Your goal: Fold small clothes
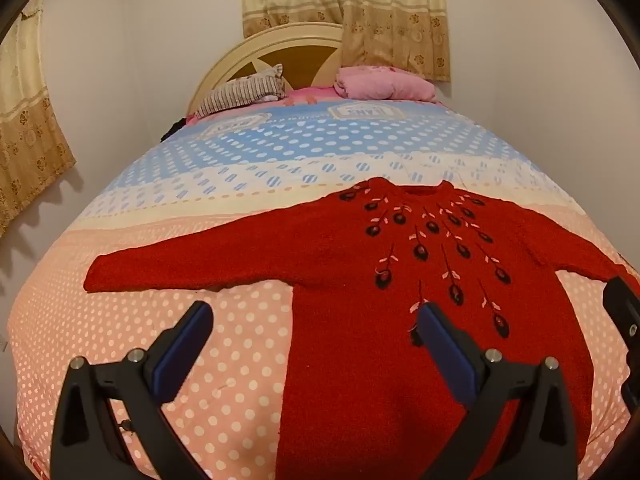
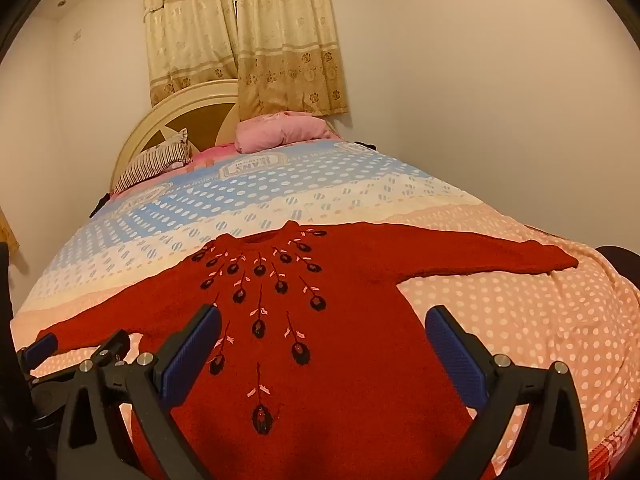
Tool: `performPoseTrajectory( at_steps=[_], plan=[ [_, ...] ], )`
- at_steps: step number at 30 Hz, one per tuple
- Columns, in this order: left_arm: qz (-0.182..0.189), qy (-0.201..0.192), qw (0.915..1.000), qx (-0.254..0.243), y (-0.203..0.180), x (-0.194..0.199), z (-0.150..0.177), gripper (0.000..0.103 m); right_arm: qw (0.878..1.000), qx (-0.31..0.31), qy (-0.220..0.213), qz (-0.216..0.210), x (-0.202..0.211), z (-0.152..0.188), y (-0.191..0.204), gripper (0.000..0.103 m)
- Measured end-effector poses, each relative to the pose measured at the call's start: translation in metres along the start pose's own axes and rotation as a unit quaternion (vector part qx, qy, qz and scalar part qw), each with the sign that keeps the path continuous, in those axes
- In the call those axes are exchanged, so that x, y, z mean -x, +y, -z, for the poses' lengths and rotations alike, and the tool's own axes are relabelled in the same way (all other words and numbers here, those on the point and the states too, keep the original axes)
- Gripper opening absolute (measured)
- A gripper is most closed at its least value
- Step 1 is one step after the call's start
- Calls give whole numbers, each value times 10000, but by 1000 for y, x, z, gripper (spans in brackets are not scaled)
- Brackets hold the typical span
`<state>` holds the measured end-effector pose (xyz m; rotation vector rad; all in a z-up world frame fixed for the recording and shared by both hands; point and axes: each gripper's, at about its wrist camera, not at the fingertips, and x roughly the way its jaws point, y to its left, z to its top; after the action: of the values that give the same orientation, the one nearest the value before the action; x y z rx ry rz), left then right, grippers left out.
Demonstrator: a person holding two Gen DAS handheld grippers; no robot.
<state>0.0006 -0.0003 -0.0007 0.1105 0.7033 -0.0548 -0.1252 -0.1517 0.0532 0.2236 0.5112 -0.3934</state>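
Red sweater (image 1: 360, 280), flat, sleeves spread left–right, hem nearest both empty, wide-apart claws: left gripper (image 1: 316, 320), right gripper (image 2: 322, 324).

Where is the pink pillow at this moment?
The pink pillow lies at the far end of the bed, against the headboard, right of the striped pillow in both views.

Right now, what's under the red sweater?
The red sweater lies spread flat, sleeves out, on the polka-dot bedspread: its pink band under the body, a cream band at the collar. Anything beneath the knit itself is covered.
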Motion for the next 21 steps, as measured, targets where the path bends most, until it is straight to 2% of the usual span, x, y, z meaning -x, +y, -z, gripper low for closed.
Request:
performPoseTrajectory(
  at_steps=[4,21],
  plan=[
    [97,127,9999,19,1,-5,-3,103,10000,33,-15,13,-2,0,1,102],
    [237,8,9997,40,-5,2,6,103,9998,68,120,115,-6,2,0,102]
  ],
)
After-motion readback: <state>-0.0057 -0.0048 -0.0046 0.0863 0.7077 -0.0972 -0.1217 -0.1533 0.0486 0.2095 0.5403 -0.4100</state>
